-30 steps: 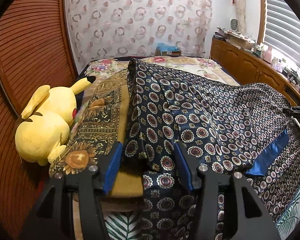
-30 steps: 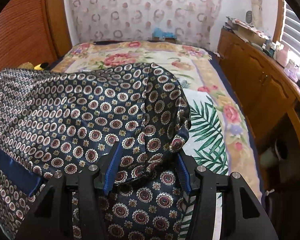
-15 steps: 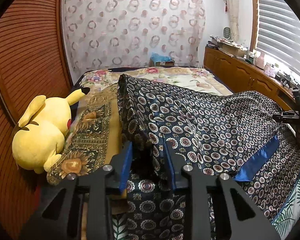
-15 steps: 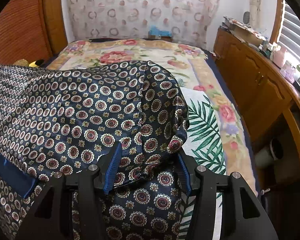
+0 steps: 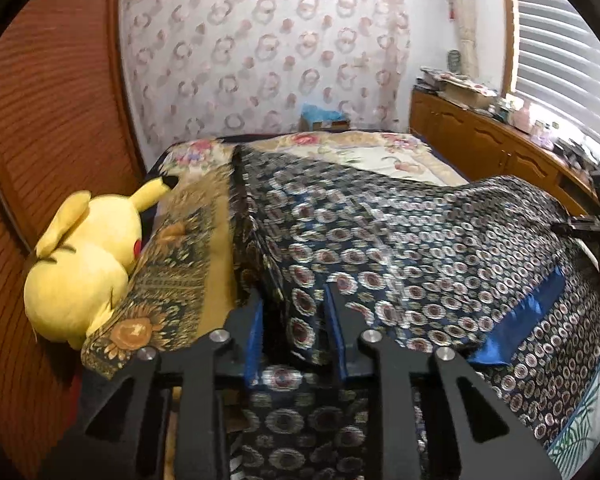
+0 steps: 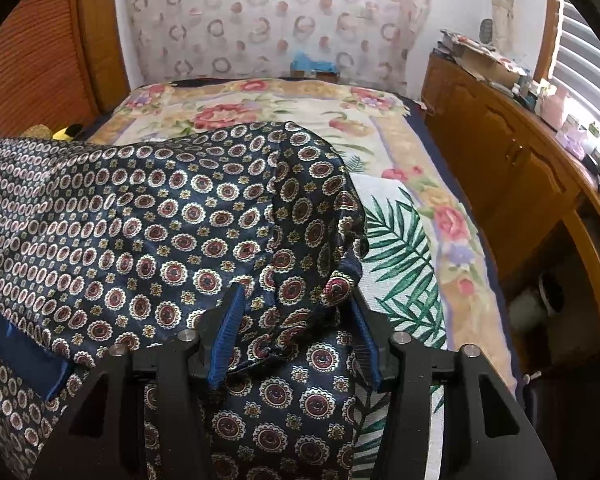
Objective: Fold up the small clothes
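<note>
A navy satin garment [image 5: 420,240] with round medallions and a bright blue band [image 5: 520,320] lies spread across the bed. In the left wrist view my left gripper [image 5: 296,320] sits at its near left edge. Its jaws are closing, and the blue pads pinch a raised fold of the cloth. In the right wrist view the same garment [image 6: 160,220] bulges up at its right edge. My right gripper [image 6: 296,312] straddles that bunched edge. Its jaws are closing too, and the pads still stand apart from the cloth between them.
A yellow plush toy [image 5: 84,264] lies at the left beside a sunflower-patterned cloth [image 5: 172,280]. A palm-leaf cloth [image 6: 400,248] and a floral bedcover [image 6: 260,108] lie under and beyond the garment. Wooden cabinets [image 6: 500,168] run along the right, with a wooden wall [image 5: 40,120] at the left.
The left gripper's jaws have narrowed onto the garment's left edge, and that edge has risen into a fold. The right wrist view is almost unchanged.
</note>
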The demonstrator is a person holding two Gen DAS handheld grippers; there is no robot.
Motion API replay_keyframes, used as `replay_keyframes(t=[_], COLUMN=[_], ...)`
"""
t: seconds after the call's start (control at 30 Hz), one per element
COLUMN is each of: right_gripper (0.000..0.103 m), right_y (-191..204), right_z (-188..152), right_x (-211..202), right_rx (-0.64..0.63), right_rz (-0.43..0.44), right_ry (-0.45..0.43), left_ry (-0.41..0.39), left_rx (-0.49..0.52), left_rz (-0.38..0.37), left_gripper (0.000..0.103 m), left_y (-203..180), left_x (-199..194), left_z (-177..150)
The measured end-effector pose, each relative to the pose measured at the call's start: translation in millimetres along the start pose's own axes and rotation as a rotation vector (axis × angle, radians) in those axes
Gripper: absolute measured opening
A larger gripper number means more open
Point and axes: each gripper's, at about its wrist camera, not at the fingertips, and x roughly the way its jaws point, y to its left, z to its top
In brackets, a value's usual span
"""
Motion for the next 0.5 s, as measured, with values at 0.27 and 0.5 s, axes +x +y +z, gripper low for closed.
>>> replay_keyframes(t=[0.27,0.5], right_gripper=[0.005,0.002], right_y=[0.4,11.9], right_z=[-1.4,4.3], right_x=[-12.6,-63.3], right_rx=[-0.015,-0.015], right_rz=[0.021,0.092], right_ry=[-0.056,-0.183], left_ry=[-0.015,-0.107], left_rx=[-0.003,-0.051], left_rz=[-0.004,-0.003], left_gripper=[0.000,0.000], left_y=[-8.1,-3.3], left_x=[-1.0,-37.5], left_z=[3.4,7.5])
